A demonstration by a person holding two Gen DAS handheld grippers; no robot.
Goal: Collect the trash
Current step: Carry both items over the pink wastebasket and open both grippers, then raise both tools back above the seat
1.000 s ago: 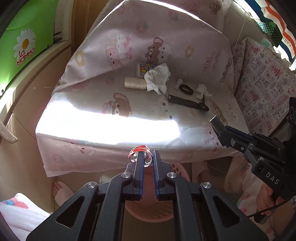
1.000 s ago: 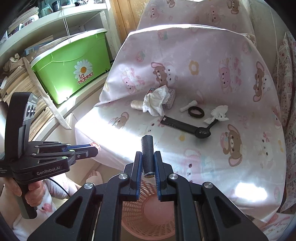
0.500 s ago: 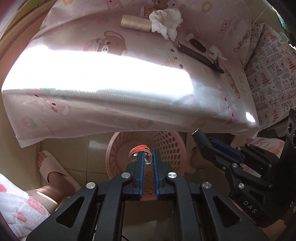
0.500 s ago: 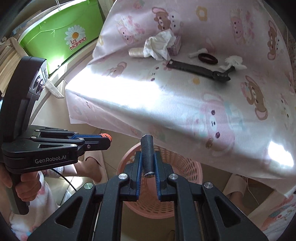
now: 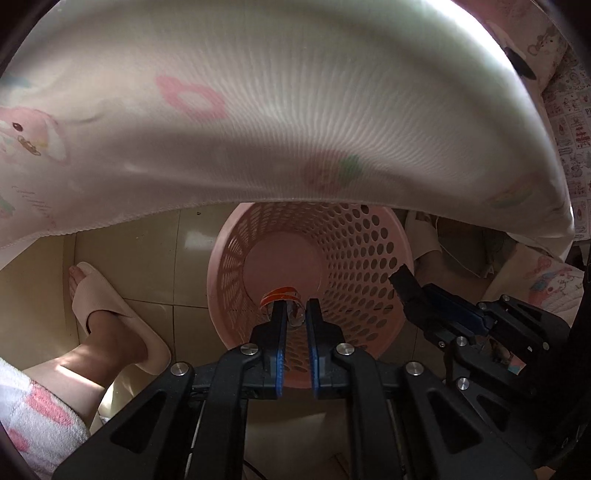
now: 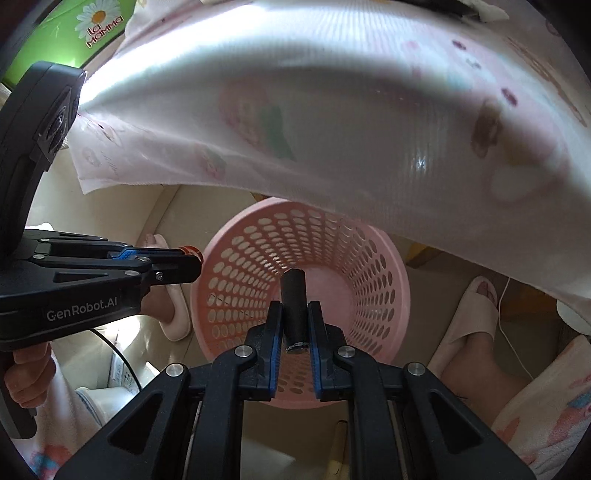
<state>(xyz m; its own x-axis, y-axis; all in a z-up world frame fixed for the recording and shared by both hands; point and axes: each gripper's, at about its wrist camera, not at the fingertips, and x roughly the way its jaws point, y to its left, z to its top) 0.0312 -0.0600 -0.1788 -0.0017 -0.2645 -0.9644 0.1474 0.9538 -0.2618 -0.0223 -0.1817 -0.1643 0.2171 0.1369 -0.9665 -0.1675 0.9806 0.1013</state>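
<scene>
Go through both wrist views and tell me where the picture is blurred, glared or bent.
Left wrist view: the cloth is smeared with blur and bows in a fisheye arc, washed out at top right; the pink basket and the orange-and-clear wrapper read clearly. Right wrist view: the cloth is blurred too, with sun glare at its upper left; the dark tube is sharp.

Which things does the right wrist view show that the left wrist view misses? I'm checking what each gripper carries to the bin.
Only the right wrist view: the black cylinder clamped in the right gripper, and the green La Mamma box.
Only the left wrist view: the orange and clear wrapper clearly pinched in the left gripper.
Both: the empty pink perforated basket below, the pink cartoon-print sheet, and a slippered foot.
</scene>
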